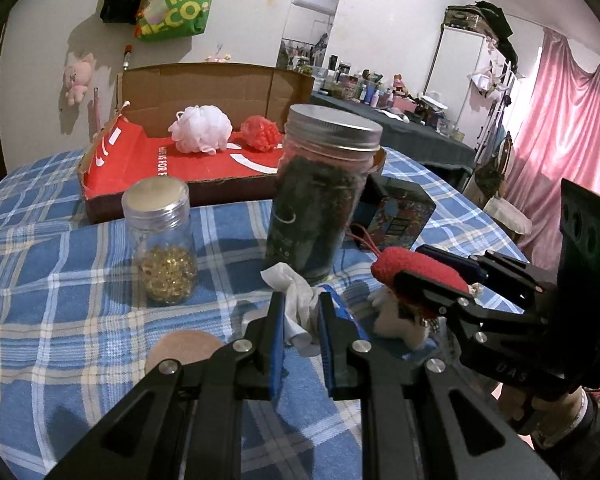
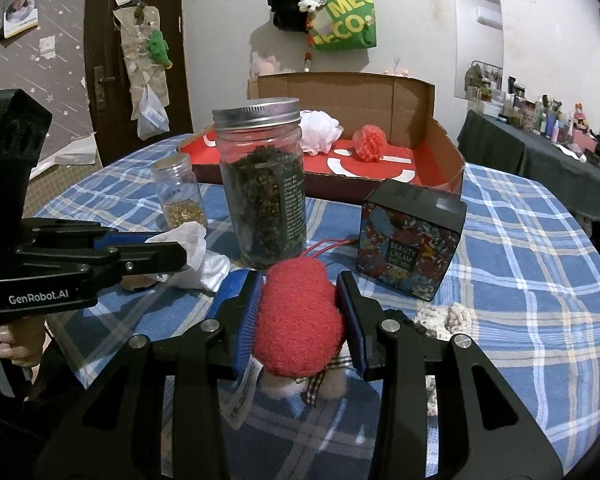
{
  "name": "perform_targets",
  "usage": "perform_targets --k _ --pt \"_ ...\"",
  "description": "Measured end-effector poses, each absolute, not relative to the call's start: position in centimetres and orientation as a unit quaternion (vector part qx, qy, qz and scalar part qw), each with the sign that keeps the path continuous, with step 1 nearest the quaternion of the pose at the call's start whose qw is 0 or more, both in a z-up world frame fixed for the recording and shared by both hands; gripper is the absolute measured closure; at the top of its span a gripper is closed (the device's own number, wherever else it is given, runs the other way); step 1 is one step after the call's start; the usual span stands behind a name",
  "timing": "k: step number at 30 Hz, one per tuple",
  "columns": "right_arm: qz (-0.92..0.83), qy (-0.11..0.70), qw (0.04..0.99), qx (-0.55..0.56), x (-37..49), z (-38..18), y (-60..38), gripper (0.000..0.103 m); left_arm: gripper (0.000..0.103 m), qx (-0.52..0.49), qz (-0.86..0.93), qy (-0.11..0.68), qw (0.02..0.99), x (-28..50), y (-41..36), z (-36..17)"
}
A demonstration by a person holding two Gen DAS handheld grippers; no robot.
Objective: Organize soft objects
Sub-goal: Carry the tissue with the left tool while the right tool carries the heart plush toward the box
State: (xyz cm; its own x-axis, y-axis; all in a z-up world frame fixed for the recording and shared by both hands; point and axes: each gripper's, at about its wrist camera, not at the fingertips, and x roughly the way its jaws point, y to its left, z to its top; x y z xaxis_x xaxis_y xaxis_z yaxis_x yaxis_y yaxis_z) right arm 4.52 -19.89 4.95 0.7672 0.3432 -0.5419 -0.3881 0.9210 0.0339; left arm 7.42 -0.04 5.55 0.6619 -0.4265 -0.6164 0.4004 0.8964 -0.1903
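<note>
Red plush toy clamped in right gripper; white cloth pinched in left gripper.

We see a tall jar of dark leaves, a small jar of golden beads, and a patterned box on the checked tablecloth.

Our checked tabletop
We see two jars, a box, a tin and a disc on it.

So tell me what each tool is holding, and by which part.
Left tool: shut on the crumpled white tissue, pinched at its near end. Right tool: shut on the small plush toy's fuzzy red hat, squeezed at its sides.
</note>
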Motion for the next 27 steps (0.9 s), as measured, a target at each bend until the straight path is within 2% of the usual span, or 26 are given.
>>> perform_targets --k 12,27 --pt "0.18 0.29 0.94 -0.024 4.8 6.0 -22.1 0.066 0.086 -0.041 -0.186 0.352 0.916 7.3 4.2 5.8" --pt "0.177 0.347 0.914 0.116 7.4 6.5 -31.1 0.066 0.086 -0.066 -0.133 0.383 0.912 9.7 10.0 5.4"
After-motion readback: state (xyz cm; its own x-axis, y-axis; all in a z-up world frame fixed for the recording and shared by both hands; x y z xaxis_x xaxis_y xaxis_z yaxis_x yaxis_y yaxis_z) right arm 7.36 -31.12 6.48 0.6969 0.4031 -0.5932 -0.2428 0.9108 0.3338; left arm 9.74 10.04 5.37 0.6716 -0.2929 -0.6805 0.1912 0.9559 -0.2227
